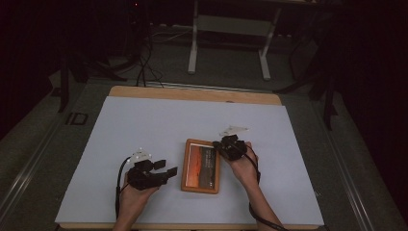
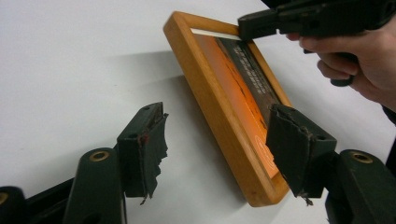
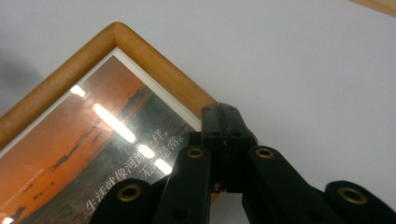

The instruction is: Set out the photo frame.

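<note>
Two grippers flank the wooden-framed orange picture (image 1: 201,166), lying long axis front-to-back near the white worktop's (image 1: 144,125) front edge. The right gripper (image 1: 226,146), pressed together, rests on its far right corner; the left gripper (image 1: 166,168), spread and empty, waits just left.

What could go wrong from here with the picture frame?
The right tool, shut, rests its tip on the picture frame at the far right edge; pressing could slide the frame or scratch its glossy front. The left tool is open beside the near left edge, its torn pads may grip poorly.
</note>
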`<action>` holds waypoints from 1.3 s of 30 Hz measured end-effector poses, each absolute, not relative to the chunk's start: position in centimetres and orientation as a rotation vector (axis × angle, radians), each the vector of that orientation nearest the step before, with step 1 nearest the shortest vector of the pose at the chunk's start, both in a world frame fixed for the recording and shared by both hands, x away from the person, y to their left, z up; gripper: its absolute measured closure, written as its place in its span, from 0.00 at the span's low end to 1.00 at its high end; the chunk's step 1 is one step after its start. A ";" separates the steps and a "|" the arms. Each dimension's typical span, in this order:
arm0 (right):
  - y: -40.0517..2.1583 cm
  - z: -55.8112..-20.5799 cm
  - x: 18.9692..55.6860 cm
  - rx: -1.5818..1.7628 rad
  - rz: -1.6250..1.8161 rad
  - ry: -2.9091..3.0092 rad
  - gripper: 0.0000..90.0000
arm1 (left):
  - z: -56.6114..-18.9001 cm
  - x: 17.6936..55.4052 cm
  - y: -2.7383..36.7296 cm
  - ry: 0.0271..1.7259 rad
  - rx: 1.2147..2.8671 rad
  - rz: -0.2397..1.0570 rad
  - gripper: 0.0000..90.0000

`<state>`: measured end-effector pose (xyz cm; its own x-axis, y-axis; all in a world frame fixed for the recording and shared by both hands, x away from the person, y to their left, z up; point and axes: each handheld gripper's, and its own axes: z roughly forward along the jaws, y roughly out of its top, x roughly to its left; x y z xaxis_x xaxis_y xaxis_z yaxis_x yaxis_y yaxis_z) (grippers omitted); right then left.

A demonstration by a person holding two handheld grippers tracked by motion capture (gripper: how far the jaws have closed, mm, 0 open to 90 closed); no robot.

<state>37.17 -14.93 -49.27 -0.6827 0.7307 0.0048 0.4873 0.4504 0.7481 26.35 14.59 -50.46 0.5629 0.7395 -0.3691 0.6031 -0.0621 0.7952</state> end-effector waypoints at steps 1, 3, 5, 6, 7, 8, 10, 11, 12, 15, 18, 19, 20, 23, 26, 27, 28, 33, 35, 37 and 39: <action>-15.0 -49.3 37.2 1.043 1.073 2.387 1.00 | -50.4 26.3 14.4 1.110 1.759 0.159 0.40; -15.1 -49.4 37.2 1.049 1.069 2.388 1.00 | -50.4 26.3 14.3 1.103 1.761 0.151 0.38; -15.2 -49.4 37.3 1.050 1.066 2.389 1.00 | -50.5 26.3 14.1 1.091 1.790 0.154 0.36; -15.3 -49.5 37.3 1.055 1.063 2.388 1.00 | -50.5 26.3 14.0 1.089 1.795 0.151 0.35; -15.3 -49.5 37.3 1.056 1.062 2.388 1.00 | -50.6 26.3 13.9 1.087 1.798 0.144 0.35; -15.4 -49.5 37.3 1.062 1.057 2.389 1.00 | -50.7 26.4 13.8 1.082 1.802 0.142 0.34; -15.4 -49.6 37.4 1.063 1.056 2.388 1.00 | -50.7 26.3 13.8 1.081 1.803 0.137 0.34; -15.4 -49.6 37.4 1.065 1.055 2.389 1.00 | -50.7 26.3 13.7 1.074 1.800 0.127 0.33; -15.5 -49.7 37.4 1.069 1.050 2.393 1.00 | -50.7 26.3 13.6 1.071 1.800 0.122 0.33; -15.7 -49.9 37.5 1.078 1.043 2.390 1.00 | -50.7 26.3 13.6 1.060 1.806 0.118 0.31; -15.8 -50.1 37.6 1.085 1.034 2.393 1.00 | -50.8 26.4 13.6 1.052 1.803 0.101 0.31; -15.9 -50.1 37.6 1.086 1.032 2.394 1.00 | -50.8 26.4 13.5 1.049 1.803 0.100 0.31; -15.9 -50.2 37.7 1.091 1.030 2.393 1.00 | -50.8 26.3 13.5 1.047 1.804 0.097 0.31; -16.1 -50.4 37.8 1.100 1.018 2.398 1.00 | -50.8 26.3 13.3 1.047 1.816 0.108 0.31; -16.2 -50.7 37.9 1.108 1.013 2.402 1.00 | -50.9 26.3 13.2 1.049 1.817 0.104 0.31; -16.2 -50.8 37.9 1.115 1.008 2.403 1.00 | -50.9 26.3 13.2 1.048 1.816 0.104 0.31; -16.3 -50.9 37.9 1.120 1.007 2.406 1.00 | -50.9 26.3 13.2 1.047 1.815 0.103 0.31; -16.5 -51.1 38.2 1.140 1.014 2.414 1.00 | -50.8 26.2 13.1 1.040 1.809 0.097 0.31; -16.5 -51.1 38.2 1.140 1.009 2.414 1.00 | -50.7 26.2 13.0 1.032 1.807 0.081 0.32; -16.5 -51.1 38.2 1.144 1.013 2.415 1.00 | -50.6 26.1 12.9 1.027 1.807 0.075 0.32; -16.6 -51.2 38.2 1.147 1.016 2.416 1.00 | -50.5 26.0 12.4 1.006 1.811 0.063 0.32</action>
<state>38.20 -16.58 -51.16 -0.6458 0.7622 0.0452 0.5653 0.4375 0.6993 25.96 12.41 -50.48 0.6500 0.6544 -0.3863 0.6014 -0.1322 0.7879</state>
